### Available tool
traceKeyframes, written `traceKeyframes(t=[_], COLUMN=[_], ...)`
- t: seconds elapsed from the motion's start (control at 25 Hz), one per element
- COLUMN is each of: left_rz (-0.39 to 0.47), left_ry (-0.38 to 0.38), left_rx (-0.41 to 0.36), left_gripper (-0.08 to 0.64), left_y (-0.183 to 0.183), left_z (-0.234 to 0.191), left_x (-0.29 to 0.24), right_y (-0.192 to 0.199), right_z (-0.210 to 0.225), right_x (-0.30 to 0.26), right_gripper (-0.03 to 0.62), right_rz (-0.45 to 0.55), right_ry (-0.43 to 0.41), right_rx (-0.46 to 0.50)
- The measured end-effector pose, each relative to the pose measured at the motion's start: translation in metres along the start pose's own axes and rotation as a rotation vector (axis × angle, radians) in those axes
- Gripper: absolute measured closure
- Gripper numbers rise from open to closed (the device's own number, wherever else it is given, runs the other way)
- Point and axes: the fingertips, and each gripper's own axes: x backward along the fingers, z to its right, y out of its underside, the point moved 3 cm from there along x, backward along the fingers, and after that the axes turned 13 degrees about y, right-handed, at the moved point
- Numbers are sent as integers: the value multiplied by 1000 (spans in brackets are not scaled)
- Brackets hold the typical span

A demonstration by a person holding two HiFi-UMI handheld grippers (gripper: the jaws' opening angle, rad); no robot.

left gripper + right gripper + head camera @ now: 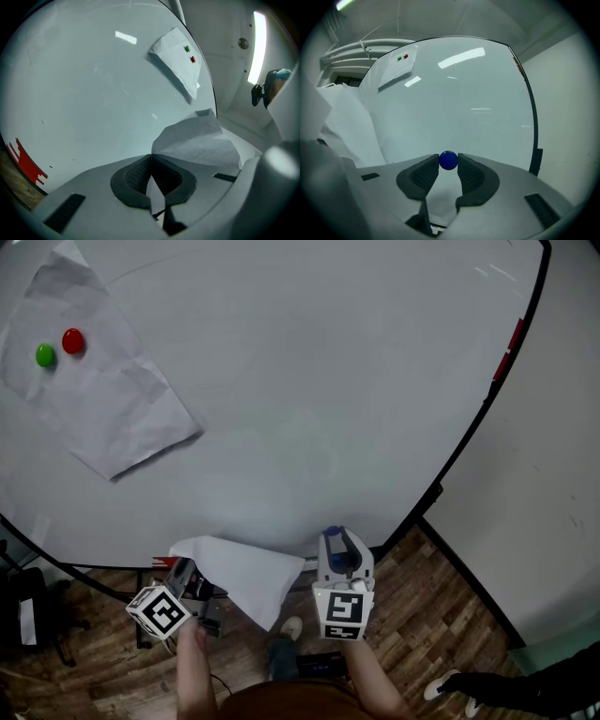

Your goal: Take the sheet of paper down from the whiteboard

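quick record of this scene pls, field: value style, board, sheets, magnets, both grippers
whiteboard: mostly bare, dark frame
pinned sheet: creased, on the board at the upper left of the head view
red magnet: on the pinned sheet's upper part
green magnet: beside the red one, same sheet
left gripper: shut on loose sheet, which is off the board
right gripper: closed on blue magnet, a small round one
floor: wood planks

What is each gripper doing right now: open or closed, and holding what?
Left gripper: closed on a sheet of paper.
Right gripper: closed on a small blue ball.
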Motion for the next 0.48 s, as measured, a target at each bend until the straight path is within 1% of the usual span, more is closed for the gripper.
traceKeyframes(t=[0.48], left_rz=[-1], left_ry=[4], left_rx=[6], left_gripper=[535], left_y=[-4], left_z=[-5], left_x=[1], right_y=[-1], right_z=[-6], right_x=[0], right_gripper=[456], right_rz=[-1], right_ry=[-4], right_rx=[15])
